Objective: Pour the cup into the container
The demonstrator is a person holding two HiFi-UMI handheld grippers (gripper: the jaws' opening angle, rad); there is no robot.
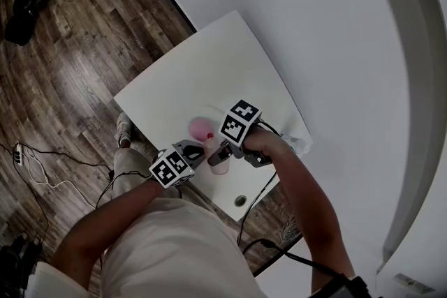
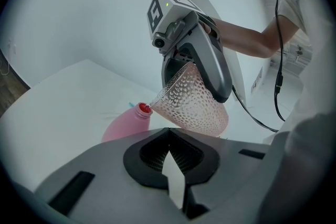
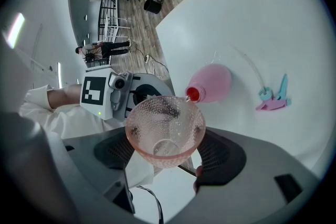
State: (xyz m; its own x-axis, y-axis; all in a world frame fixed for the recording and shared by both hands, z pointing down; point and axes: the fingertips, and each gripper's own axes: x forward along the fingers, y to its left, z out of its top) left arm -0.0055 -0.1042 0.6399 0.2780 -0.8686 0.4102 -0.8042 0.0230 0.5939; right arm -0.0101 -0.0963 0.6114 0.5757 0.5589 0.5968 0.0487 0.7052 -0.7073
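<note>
Presently the right gripper (image 3: pixel 167 157) is pinching a pink dimpled glass cup (image 3: pixel 165 126) between its jaws, one pad pressing on each side of the cup's lower wall. It is holding the cup tipped, so that the open mouth is facing the gripper's own camera and the rim is meeting the red neck (image 3: pixel 193 94) of a pink bottle (image 3: pixel 212 81), the container. Clear droplets are clinging inside the cup. The left gripper (image 2: pixel 169 136) is hovering just beside the cup on the person's side, its jaws pressed together at the tips and gripping nothing. In the head view the bottle is sitting about midway across the white tabletop (image 1: pixel 209 59), somewhat toward the edge nearest the person, and both grippers are hanging over that near part. Teal and pink plastic pieces (image 3: pixel 273 98) are lying on the tabletop well apart from the bottle. Dark wood floor (image 1: pixel 70 45) is showing beyond the tabletop's left edge.
</note>
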